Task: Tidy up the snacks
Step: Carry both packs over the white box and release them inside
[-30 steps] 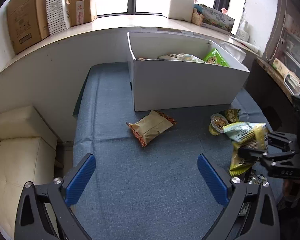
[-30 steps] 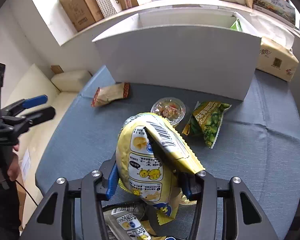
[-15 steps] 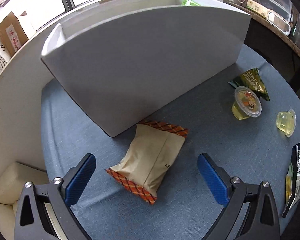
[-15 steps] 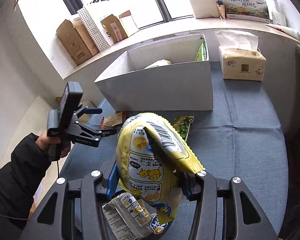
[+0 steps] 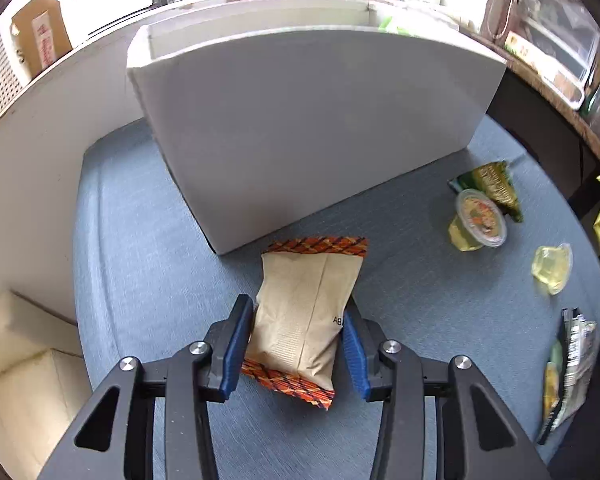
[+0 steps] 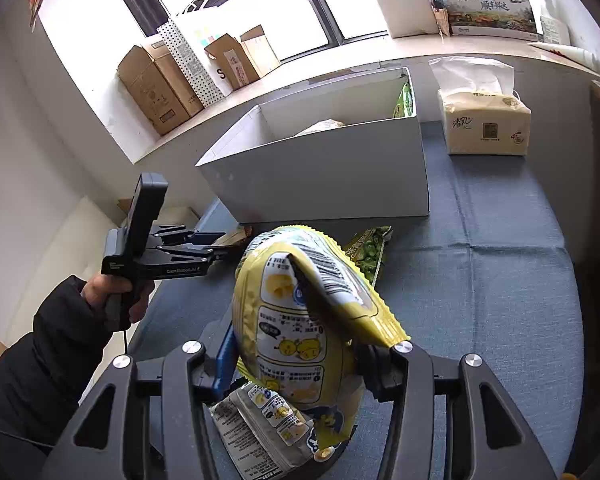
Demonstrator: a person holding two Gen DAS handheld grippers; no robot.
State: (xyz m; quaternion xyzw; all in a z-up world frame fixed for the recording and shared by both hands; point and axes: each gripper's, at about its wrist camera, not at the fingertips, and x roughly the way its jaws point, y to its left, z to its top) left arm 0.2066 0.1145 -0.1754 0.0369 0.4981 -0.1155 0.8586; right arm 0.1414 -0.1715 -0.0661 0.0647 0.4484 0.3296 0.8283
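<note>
Left claw point(image 5: 295, 344): blue pads set against both sides of the tan snack packet point(image 5: 306, 312), which lies flat on the blue worktop point(image 5: 147, 280) just in front of the white box point(image 5: 312, 128). Packet's far orange-patterned edge is close to the box wall. Right claw point(image 6: 295, 364): clamped on a yellow snack bag point(image 6: 300, 328), held above the worktop. A second printed bag point(image 6: 259, 432) lies beneath it. Green packet point(image 5: 494, 186) and two jelly cups point(image 5: 478, 220) rest to the right, apart from both claws.

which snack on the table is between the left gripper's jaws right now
The tan packet with orange patterned ends; the cups and green packet lie apart to the side.
</note>
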